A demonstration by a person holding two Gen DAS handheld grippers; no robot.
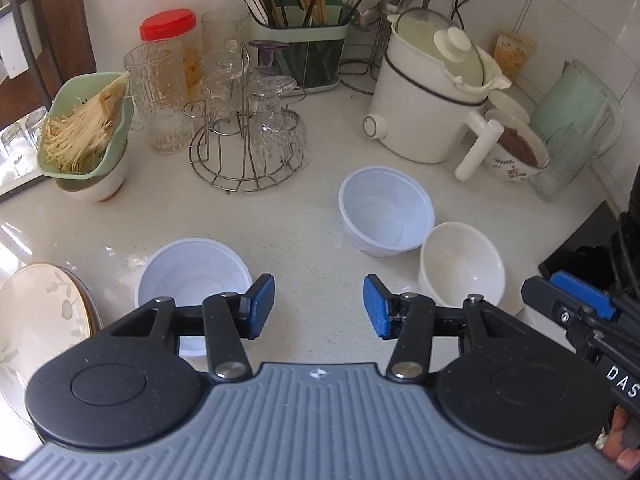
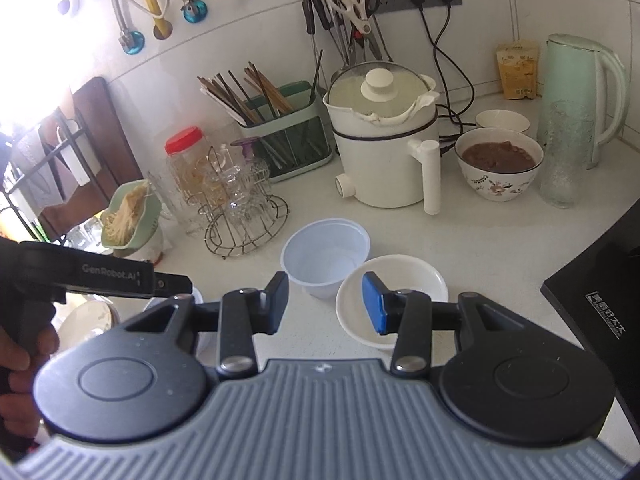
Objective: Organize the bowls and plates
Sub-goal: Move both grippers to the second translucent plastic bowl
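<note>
On the white counter (image 1: pixel 304 224), seen from the left wrist, I count three bowls with nothing inside: one plastic bowl (image 1: pixel 194 276) just beyond the left gripper's left finger, a second plastic bowl (image 1: pixel 386 214) further right, and one white ceramic bowl (image 1: pixel 460 264) touching it. At the left edge lies a stack of flowered plates (image 1: pixel 44 316) (how many, I cannot tell). The left gripper (image 1: pixel 319 306) hovers with its fingers spread apart, holding nothing. The right gripper shows at the right border, only partly visible.

From the right wrist, two of the bowls stand in front: the plastic bowl (image 2: pixel 325 258) and the ceramic bowl (image 2: pixel 392 300), touching. The right gripper (image 2: pixel 325 304) is also spread wide and holds nothing; its right pad (image 2: pixel 374 304) is over the ceramic bowl. Behind stand one white cooker (image 2: pixel 384 148), one flowered bowl of brown food (image 2: pixel 498 164) and one wire rack of glasses (image 2: pixel 244 216).
</note>
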